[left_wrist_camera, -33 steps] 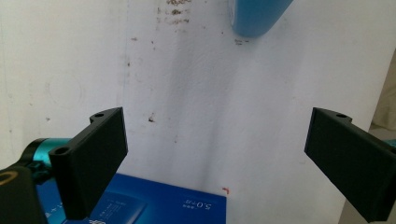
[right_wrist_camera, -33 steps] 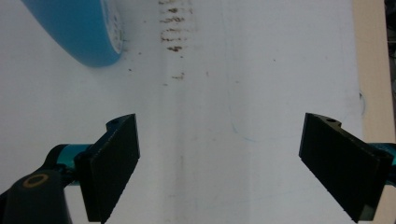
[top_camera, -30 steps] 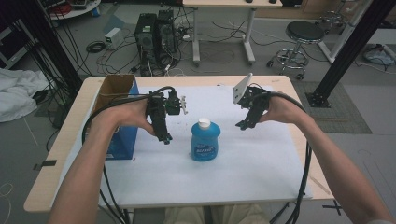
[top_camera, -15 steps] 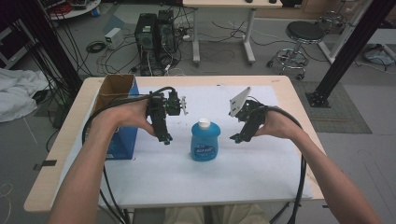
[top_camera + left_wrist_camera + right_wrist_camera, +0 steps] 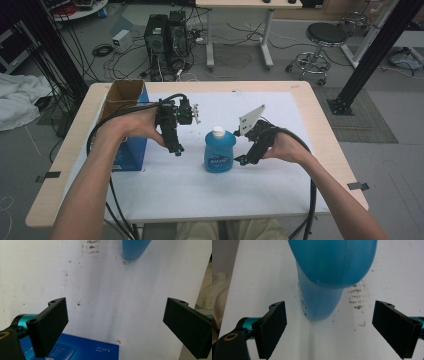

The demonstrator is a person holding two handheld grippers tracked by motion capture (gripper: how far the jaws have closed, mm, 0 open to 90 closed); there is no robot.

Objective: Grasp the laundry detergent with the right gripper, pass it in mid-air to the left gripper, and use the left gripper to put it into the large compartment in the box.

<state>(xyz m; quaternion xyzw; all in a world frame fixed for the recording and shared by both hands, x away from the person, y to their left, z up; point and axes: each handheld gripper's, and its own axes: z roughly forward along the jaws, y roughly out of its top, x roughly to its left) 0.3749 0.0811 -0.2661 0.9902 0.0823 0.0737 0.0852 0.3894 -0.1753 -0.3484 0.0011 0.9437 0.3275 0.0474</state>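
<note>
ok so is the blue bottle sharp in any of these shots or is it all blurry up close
High view: the translucent blue plastic bottle with a white cap is fairly sharp under even light. Right gripper view: it looms close and soft-edged, its label unreadable. Left gripper view: just its blurred blue base at the top edge.

An open cardboard box [image 5: 125, 95] with blue sides stands at the left edge of the surface [image 5: 320, 150], on a white sheet [image 5: 180, 185] marked with small dark specks. Beyond the surface, two computer towers [image 5: 165, 35] sit on the floor among loose cables [image 5: 235, 60]. A round stool [image 5: 325, 37] stands at upper right. White cloth [image 5: 20, 100] lies at far left.
</note>
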